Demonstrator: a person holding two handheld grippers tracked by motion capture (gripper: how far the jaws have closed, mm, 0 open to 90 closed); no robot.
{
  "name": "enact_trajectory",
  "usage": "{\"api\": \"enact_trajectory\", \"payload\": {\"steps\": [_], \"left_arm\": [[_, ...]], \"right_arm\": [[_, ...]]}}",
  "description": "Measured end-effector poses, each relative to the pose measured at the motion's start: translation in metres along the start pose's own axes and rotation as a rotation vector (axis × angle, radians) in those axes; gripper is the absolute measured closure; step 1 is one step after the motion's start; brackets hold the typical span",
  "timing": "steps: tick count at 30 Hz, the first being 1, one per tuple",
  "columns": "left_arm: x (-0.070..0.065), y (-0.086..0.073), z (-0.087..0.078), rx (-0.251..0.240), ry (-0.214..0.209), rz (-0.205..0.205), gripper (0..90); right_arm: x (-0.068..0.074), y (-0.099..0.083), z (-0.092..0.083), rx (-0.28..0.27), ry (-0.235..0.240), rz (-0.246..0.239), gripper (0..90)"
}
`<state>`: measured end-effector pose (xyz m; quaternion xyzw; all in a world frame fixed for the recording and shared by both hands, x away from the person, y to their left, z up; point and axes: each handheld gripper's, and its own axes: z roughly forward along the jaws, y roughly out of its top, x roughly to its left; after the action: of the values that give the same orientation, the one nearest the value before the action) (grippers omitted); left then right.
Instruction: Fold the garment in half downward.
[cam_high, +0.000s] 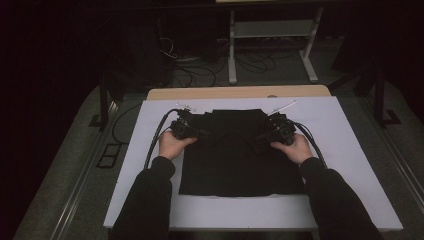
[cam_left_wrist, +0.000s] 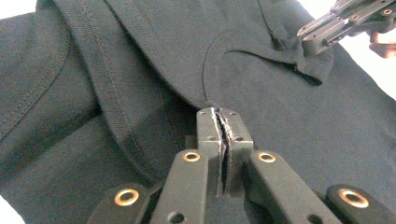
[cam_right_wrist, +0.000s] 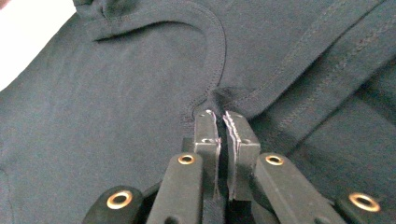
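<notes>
While both grippers, left (cam_left_wrist: 220, 122) and right (cam_right_wrist: 219, 122), are pinching the shirt (cam_high: 240, 160) mid-table, thin folds are risking slipping free.

The table (cam_high: 350, 150) is viewed from above, facing forward and down. Each claw camera is set close behind its jaws; the black T-shirt (cam_high: 240, 160) is shared by all views.

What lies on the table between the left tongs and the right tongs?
In the high view, the black garment spans the whole stretch between the left tongs and the right tongs; each pinches its fabric. Nothing else lies there.
</notes>
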<state>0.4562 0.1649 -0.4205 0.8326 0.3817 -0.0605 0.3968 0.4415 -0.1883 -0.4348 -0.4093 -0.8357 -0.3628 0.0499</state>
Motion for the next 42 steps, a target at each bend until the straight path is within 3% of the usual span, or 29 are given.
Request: {"api": "enact_trajectory", "payload": {"steps": [8,17,23,34,42], "left_arm": [[0.001,-0.006,-0.006,-0.032,-0.005,0.009,86.7],[-0.008,-0.017,-0.016,-0.088,-0.018,0.045,86.7],[-0.013,-0.025,-0.022,-0.117,-0.021,0.069,86.6],[-0.026,-0.04,-0.025,-0.14,-0.042,0.098,86.6],[-0.037,-0.053,-0.033,-0.167,-0.04,0.105,86.6]], "right_arm": [[0.007,-0.002,-0.013,-0.04,-0.029,-0.052,83.1],[0.014,-0.015,-0.036,-0.112,-0.039,-0.091,83.1],[0.019,-0.023,-0.044,-0.121,-0.034,-0.109,83.0],[0.021,-0.038,-0.043,-0.096,-0.035,-0.114,83.0],[0.027,-0.053,-0.046,-0.093,-0.004,-0.112,83.0]]}}
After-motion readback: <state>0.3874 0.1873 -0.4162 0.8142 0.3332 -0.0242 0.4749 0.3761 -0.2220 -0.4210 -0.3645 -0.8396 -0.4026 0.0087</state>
